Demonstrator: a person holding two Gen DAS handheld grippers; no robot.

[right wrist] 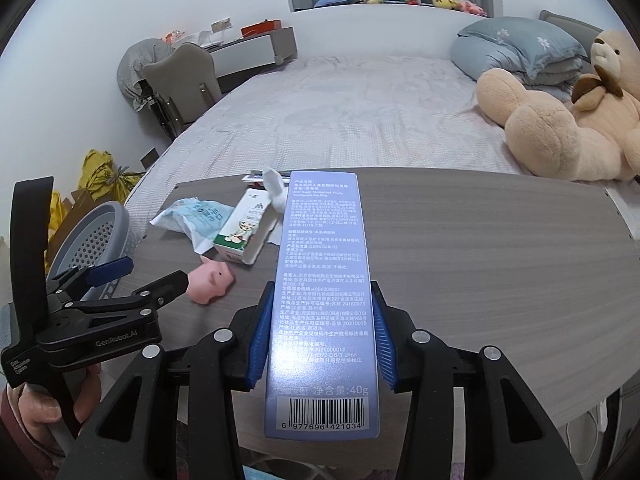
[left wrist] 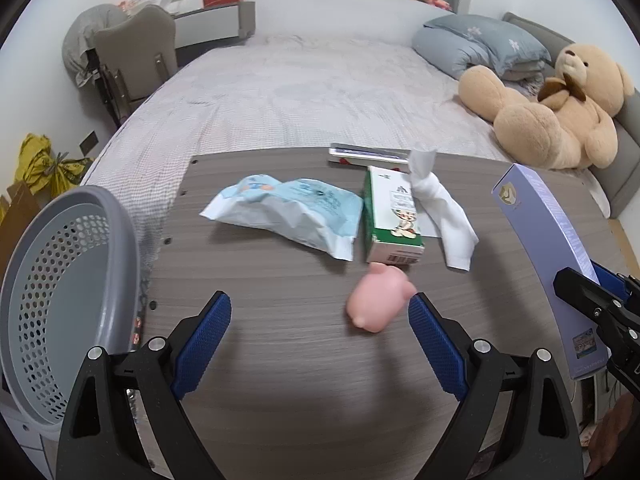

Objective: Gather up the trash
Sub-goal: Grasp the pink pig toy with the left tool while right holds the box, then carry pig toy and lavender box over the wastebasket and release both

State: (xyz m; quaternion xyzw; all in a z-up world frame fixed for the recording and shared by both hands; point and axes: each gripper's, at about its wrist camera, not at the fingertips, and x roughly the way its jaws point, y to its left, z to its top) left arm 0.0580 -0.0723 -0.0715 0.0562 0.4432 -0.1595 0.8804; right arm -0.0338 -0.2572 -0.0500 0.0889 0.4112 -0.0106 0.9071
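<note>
The right gripper [right wrist: 322, 334] clamps the purple carton [right wrist: 322, 300] by its long sides, lifted above the table [right wrist: 500, 260], presumably for carrying to the grey basket [left wrist: 68, 300] off the table's left edge. The left gripper [left wrist: 320, 336] hovers spread wide near the table's front edge, just beside the pink pig toy [left wrist: 378, 300]; 3 other scraps lie toward the far edge.
</note>
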